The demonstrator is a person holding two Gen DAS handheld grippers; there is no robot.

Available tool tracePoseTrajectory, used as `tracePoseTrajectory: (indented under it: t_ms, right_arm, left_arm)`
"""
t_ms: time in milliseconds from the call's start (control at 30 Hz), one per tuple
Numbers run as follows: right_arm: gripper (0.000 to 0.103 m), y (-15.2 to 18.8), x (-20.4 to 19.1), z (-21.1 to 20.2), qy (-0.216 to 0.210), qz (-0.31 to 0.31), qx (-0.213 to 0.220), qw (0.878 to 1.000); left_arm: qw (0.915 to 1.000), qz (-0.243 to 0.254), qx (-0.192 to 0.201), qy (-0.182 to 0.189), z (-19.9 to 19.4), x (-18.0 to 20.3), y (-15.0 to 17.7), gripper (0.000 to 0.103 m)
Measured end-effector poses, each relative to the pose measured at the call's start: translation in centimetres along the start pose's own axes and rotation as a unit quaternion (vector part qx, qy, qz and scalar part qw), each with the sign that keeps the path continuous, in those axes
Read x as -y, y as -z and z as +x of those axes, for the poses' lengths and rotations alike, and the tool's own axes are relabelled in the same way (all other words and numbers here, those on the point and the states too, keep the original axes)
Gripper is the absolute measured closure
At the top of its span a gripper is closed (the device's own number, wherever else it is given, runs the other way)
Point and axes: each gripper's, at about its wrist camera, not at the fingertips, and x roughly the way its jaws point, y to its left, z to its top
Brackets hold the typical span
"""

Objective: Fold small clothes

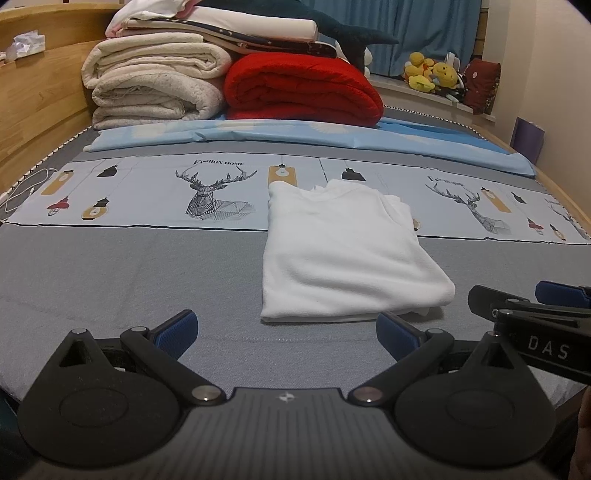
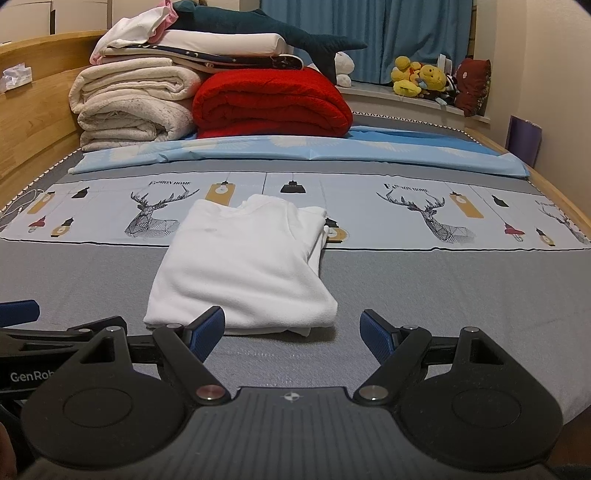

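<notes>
A white garment (image 1: 343,251) (image 2: 243,266) lies folded into a neat rectangle on the grey bed sheet (image 1: 129,280) (image 2: 443,288), its far end resting on the deer-print strip. My left gripper (image 1: 288,336) hovers open just short of the garment's near edge, nothing between its blue pads. My right gripper (image 2: 291,332) is open too, close to the near right corner of the garment and holding nothing. Each gripper shows at the edge of the other's view: the right gripper (image 1: 532,299) and the left gripper (image 2: 22,314).
At the head of the bed sit stacked cream blankets (image 1: 155,85) (image 2: 133,103), a red blanket (image 1: 303,88) (image 2: 273,103) and a dark plush shark (image 2: 266,26). A blue folded sheet (image 1: 295,136) lies in front. Wooden bed frame (image 1: 37,103) on the left; yellow plush toys (image 1: 428,74) on the sill.
</notes>
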Motion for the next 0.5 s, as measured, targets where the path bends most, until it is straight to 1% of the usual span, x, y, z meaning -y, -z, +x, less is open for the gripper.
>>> tracePoseTrajectory:
  t_ms: [500]
  right_arm:
    - [0.022, -0.04, 0.03, -0.01, -0.001, 0.0, 0.0, 1.0]
  left_arm:
    - [1.0, 0.003, 0.004, 0.0, -0.07, -0.03, 0.02, 0.0]
